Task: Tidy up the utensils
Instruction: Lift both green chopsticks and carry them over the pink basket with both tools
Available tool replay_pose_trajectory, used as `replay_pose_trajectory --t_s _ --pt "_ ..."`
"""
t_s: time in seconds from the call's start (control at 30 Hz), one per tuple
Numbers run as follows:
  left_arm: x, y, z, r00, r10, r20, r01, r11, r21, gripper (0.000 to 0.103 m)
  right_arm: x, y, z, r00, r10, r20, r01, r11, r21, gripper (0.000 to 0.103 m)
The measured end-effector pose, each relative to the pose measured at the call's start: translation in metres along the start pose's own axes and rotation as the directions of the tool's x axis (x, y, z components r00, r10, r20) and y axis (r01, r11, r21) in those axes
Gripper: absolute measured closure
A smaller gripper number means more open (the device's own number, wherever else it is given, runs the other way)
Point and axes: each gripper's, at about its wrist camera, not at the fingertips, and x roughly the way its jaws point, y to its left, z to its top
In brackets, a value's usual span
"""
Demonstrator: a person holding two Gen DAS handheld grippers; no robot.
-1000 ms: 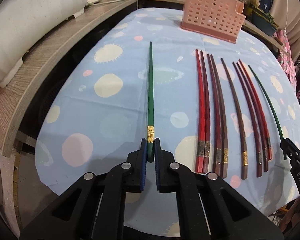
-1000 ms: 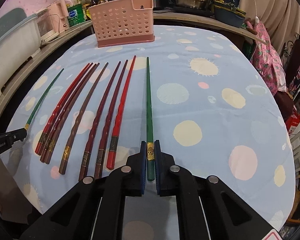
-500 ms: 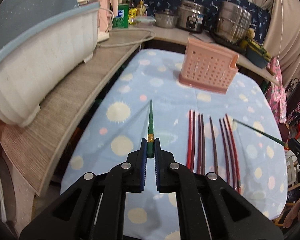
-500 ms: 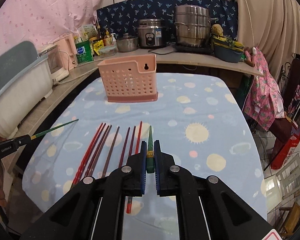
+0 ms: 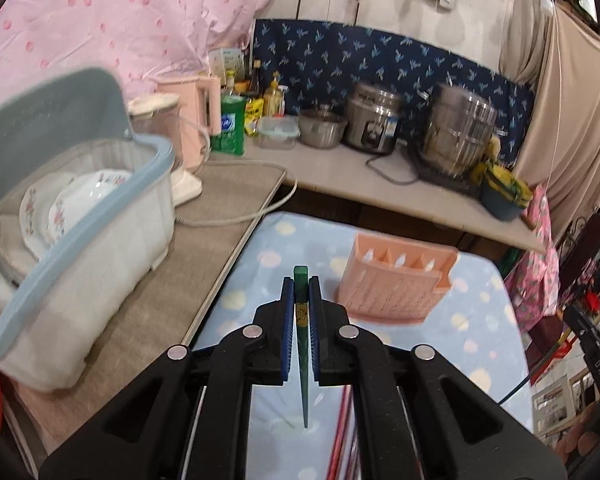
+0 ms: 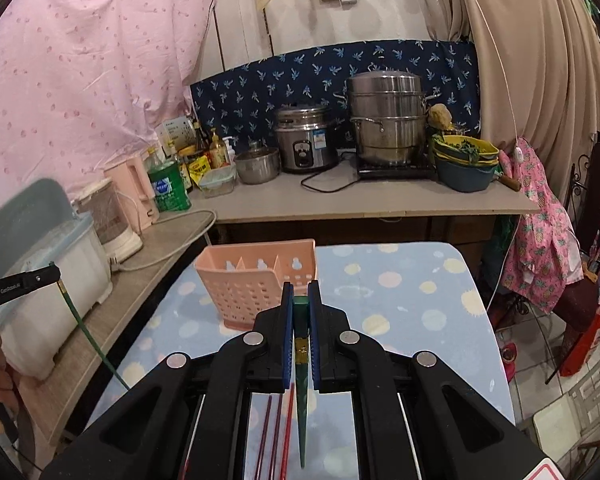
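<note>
Right now both tools are up above the tabletop [image 6: 400,280], each pinching one green chopstick.

Left tool [image 5: 301,296]: jaws pressed onto a green chopstick [image 5: 302,376] near its thick end, at the gold band. Blunt end pokes up just past the blue pads; thin tip hangs down twd the cloth, clear of it. In the right wrist view the same tool [image 6: 54,274] shows at the left edge, its stick slanting down over the tabletop's edge.

Right tool [image 6: 301,300]: same grip on the 2nd green chopstick [image 6: 301,412], gold band betw the pads, tip pointing down and free of the cloth. It also shows at the far right of the left wrist view [image 5: 580,320], stick trailing below it.

Pink holder [image 6: 256,280] stands upright on the spotted cloth, beyond both tools and apart from them. Open top, dividers inside; can't tell if anything's in it.

Red and brown chopsticks [image 6: 278,436] lie on the cloth under the tools, mostly hidden by the black arms; count unclear.

Left of the tabletop: dish tub [image 5: 72,216] w/ plates on a side counter. Back counter: rice cooker [image 6: 305,142], steamer pot [image 6: 386,118].
</note>
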Motion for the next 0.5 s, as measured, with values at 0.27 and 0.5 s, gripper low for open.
replay_pose_trajectory --t_s 0.27,0.5 --pt "-0.004 -0.035 0.077 0.987 -0.050 0.152 0.055 0.998 -0.025 0.096 0.022 -0.001 0.071 0.990 0.037 0.133 -0.044 0.998 0.049 0.096" --pt "0.018 -0.061 0.127 0.969 -0.065 0.237 0.075 0.997 -0.034 0.096 0.056 0.005 0.125 0.979 0.045 0.198 -0.058 0.997 0.058 0.096"
